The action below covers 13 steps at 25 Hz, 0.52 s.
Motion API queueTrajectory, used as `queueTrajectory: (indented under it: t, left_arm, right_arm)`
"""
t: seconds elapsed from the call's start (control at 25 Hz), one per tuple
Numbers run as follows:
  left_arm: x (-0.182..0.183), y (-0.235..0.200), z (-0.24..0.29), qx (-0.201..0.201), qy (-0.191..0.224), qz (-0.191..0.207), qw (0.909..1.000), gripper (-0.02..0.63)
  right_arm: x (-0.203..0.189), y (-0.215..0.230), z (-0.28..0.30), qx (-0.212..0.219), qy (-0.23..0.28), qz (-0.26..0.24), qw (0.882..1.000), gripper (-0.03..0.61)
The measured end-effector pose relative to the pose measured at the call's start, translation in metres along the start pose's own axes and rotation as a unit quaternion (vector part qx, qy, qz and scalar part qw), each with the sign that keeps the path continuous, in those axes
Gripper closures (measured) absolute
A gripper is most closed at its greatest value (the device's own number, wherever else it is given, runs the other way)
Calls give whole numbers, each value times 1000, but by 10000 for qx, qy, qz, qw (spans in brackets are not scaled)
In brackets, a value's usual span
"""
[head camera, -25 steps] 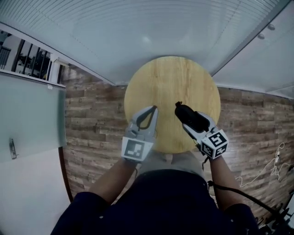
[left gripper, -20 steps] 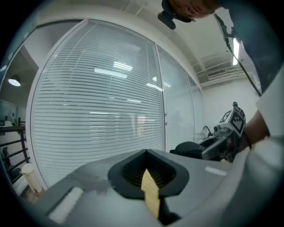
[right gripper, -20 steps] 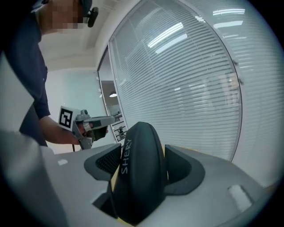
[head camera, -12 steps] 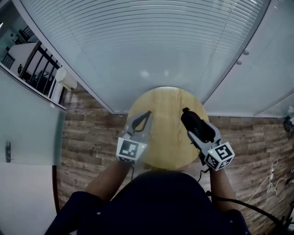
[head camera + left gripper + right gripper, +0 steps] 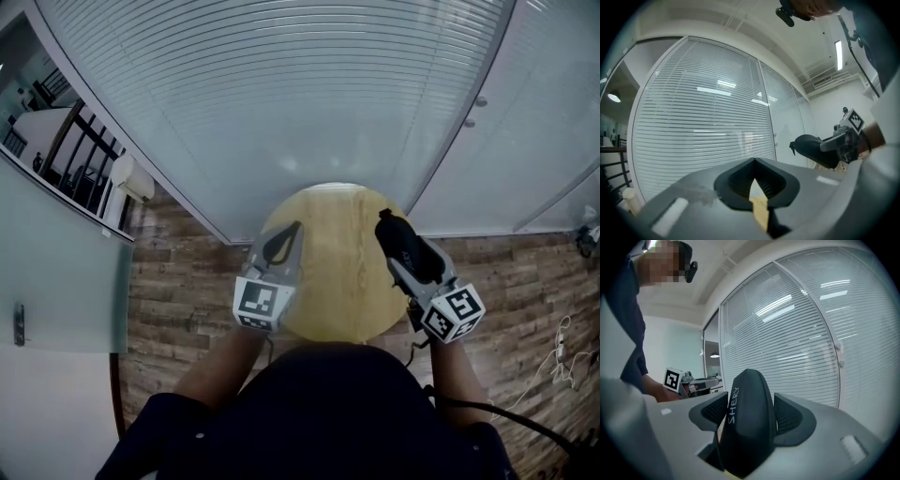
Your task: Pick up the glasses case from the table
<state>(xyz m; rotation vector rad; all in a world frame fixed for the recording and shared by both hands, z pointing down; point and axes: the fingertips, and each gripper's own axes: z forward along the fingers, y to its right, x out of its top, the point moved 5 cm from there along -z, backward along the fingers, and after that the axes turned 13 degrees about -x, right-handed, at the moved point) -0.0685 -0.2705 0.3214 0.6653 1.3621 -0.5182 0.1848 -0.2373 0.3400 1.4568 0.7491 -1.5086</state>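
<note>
Round wooden worktop (image 5: 342, 291) sat below both claws. Right claw (image 5: 394, 230) was clamped across the black glasses case (image 5: 746, 423), tilted up and apparently clear of the worktop, so the pick looked done. Left claw (image 5: 755, 164), jaws together on nothing, hovered spare at left.

- Cool, even light filled my views; a ceiling strip (image 5: 839, 49) glowed up and right of my left jaws.
- Glare streaked the blinds (image 5: 787, 333) beyond my right jaws.
- Edges curved and darkened.
</note>
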Motion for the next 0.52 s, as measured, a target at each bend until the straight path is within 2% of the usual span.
queueTrajectory:
  t: [0.52]
  left_arm:
    - [16, 21, 15, -47, 166, 65, 9998, 609]
  right_arm:
    - [12, 18, -11, 105, 159, 102, 9998, 262]
